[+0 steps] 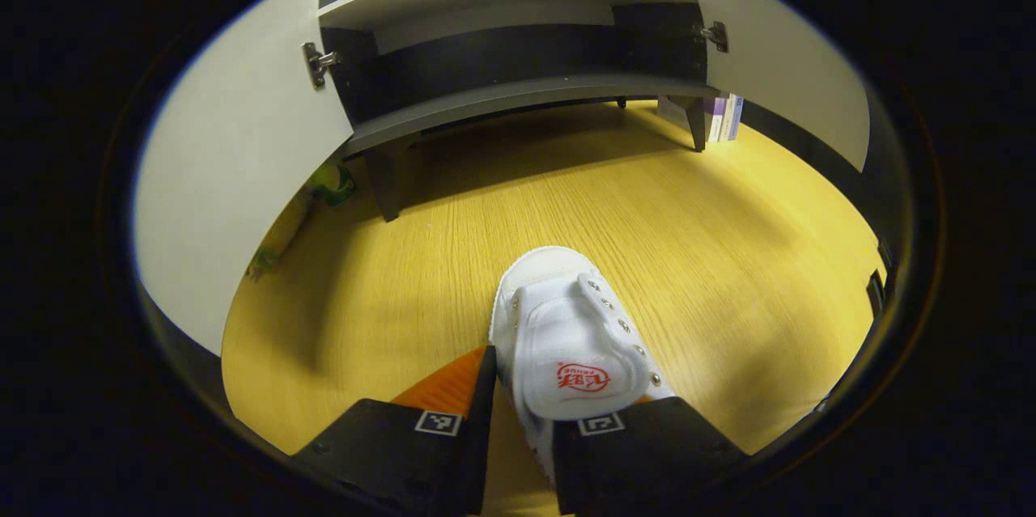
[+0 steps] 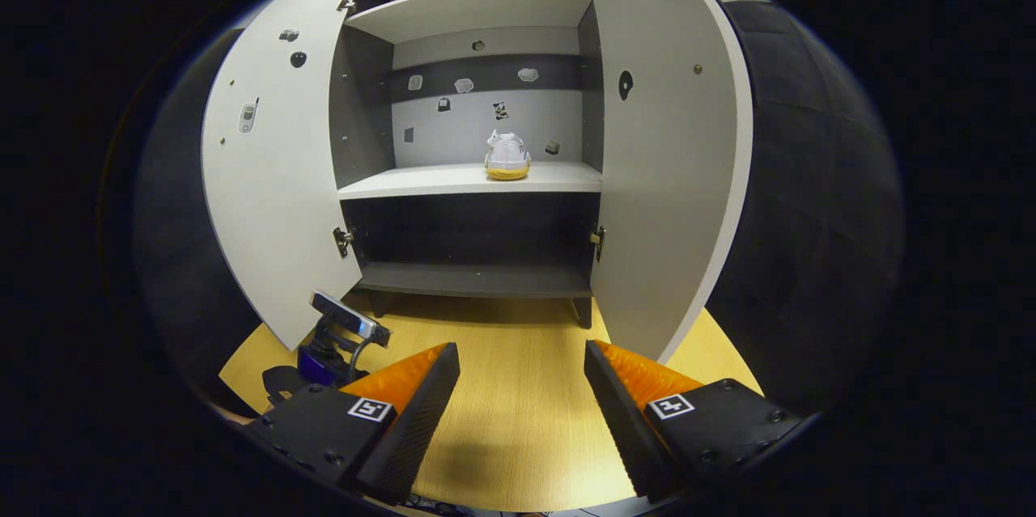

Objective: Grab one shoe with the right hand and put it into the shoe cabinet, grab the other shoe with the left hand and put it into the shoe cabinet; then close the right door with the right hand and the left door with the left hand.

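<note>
Left tongs (image 1: 522,412) clamped on white shoe (image 1: 566,331), over wood floor (image 1: 728,242); cabinet (image 1: 518,88) doors open ahead.

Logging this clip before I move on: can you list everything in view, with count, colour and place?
Shoes: two, white. One on the floor between the left tongs' fingers; one on the cabinet's middle shelf.
Cabinet: one, white shelves, dark lower part, standing on the floor, both doors open.
Doors: two, white, left and right, swung outward.
Floor: yellow wood grain.
Toy: one, green and yellow, on the floor behind the left door; what it is, I cannot tell.
Boxes: a few, white and purple, beside the cabinet's leg.
Left tongs: black and orange, closed on the floor shoe.
Right tongs: black and orange, open, empty, facing the cabinet.
</note>
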### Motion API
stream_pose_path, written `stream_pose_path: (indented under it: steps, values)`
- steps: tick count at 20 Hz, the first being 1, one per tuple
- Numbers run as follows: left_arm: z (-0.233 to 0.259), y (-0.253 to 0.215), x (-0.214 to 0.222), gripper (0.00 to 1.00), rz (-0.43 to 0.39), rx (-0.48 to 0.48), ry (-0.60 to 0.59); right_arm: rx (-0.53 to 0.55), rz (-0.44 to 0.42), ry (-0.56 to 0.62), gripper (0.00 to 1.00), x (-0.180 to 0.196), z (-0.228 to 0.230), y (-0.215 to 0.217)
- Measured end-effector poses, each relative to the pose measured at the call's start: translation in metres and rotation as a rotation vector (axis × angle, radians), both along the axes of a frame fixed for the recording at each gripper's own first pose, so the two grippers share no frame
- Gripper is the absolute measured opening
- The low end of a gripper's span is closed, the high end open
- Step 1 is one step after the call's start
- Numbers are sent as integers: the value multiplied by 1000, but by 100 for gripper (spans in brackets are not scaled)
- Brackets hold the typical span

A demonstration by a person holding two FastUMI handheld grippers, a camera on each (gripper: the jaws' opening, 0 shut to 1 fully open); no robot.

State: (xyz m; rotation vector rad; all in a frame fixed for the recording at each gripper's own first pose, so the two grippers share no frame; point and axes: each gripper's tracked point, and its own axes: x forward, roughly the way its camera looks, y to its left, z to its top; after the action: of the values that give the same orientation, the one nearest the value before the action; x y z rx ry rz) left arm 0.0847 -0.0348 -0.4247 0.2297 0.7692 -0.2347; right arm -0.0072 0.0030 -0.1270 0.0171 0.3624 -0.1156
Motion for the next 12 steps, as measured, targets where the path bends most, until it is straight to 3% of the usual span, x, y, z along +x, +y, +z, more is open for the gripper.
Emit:
stream_pose_path:
  steps: [2, 6, 9, 12]
  values:
    - [-4, 7, 2, 25, 20, 30, 11, 3, -12, -11, 99, 0, 2, -6]
    - [-4, 11, 3, 8, 54, -54, 63, 4, -15, -26, 98, 0, 4, -10]
    - [2, 14, 5, 7, 72, -75, 78, 2, -1, -42, 98, 2, 7, -8]
    - [30, 9, 3, 6, 46, -55, 21, -3, 16, -61, 99, 5, 12, -3]
